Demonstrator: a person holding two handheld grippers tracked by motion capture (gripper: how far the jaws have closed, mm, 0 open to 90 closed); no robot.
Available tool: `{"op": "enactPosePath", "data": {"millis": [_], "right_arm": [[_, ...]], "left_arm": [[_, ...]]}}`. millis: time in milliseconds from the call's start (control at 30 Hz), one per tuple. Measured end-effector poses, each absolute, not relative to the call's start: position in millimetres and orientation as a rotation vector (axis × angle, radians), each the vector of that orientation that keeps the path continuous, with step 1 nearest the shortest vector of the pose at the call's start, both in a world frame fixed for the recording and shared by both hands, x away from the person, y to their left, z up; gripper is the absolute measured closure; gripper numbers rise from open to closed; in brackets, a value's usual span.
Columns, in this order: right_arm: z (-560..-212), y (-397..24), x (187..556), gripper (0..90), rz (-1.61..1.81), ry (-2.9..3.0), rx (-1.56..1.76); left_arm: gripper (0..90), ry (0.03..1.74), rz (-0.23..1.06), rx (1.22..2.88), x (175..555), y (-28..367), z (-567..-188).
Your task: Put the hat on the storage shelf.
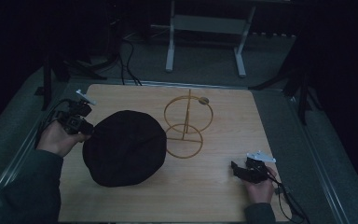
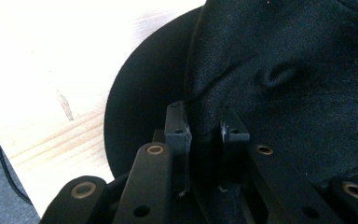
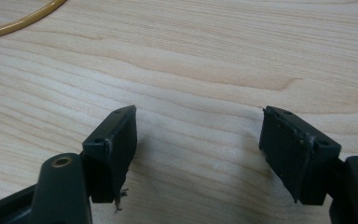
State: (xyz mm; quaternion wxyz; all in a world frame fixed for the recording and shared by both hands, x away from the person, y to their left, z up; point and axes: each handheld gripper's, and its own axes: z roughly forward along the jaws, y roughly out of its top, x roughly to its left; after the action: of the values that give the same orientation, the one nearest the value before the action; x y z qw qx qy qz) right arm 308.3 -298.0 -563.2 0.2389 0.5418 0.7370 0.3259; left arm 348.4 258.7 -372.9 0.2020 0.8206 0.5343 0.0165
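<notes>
A: Black soft fabric hat, table's left-centre, beside gold wire stand. Light, floppy?
B: Likely. Left gripper pinches its brim fold; right gripper spread, empty.

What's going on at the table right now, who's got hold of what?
A person works at a wooden table with a gripper in each hand. The left gripper is pinched on the edge of a black hat lying on the table. The right gripper is open and holds nothing, low over bare wood near the front right. A gold wire stand sits upright just beyond the hat, untouched.
</notes>
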Motion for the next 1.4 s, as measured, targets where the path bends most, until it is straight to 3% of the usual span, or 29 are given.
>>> {"op": "enactPosePath", "data": {"millis": [1400], "right_arm": [[-563,-297,309,26.9,0.892,2.020,1.481]], "left_arm": [[77.4,1.446,-0.076,2.229,388,272,-323]]}}
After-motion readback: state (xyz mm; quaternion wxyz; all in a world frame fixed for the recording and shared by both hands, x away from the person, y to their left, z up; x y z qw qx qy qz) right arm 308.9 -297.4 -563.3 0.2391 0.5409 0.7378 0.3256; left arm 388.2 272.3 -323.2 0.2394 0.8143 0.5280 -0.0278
